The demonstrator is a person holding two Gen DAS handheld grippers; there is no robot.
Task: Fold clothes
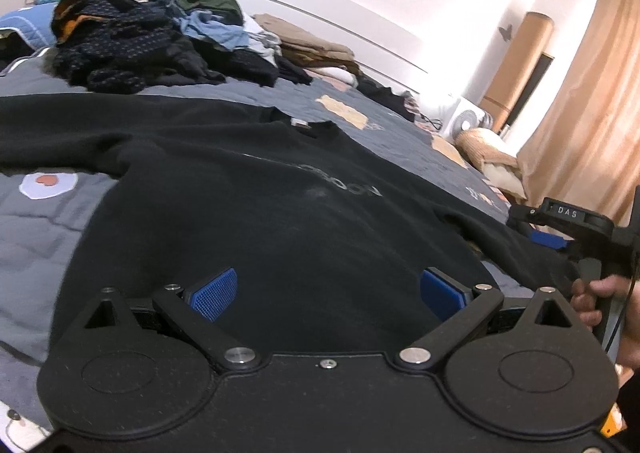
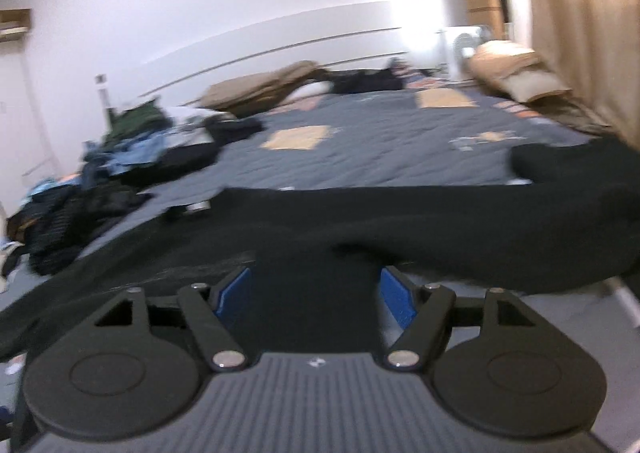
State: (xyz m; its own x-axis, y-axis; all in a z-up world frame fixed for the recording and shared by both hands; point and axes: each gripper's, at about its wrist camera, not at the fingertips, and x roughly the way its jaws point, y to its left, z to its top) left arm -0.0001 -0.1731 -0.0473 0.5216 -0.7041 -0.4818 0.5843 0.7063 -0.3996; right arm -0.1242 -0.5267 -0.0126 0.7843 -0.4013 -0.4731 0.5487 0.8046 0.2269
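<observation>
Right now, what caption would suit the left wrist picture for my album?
Open left gripper over a black sweatshirt spread on the bed, unfolded clothes pile behind.

Blur and cropped edges hide parts of your scene.
Your right wrist view is smeared, so the heap of dark and blue unfolded clothes (image 2: 120, 157) loses detail; the black long-sleeved sweatshirt (image 1: 280, 213) runs past the frame's left edge.
</observation>
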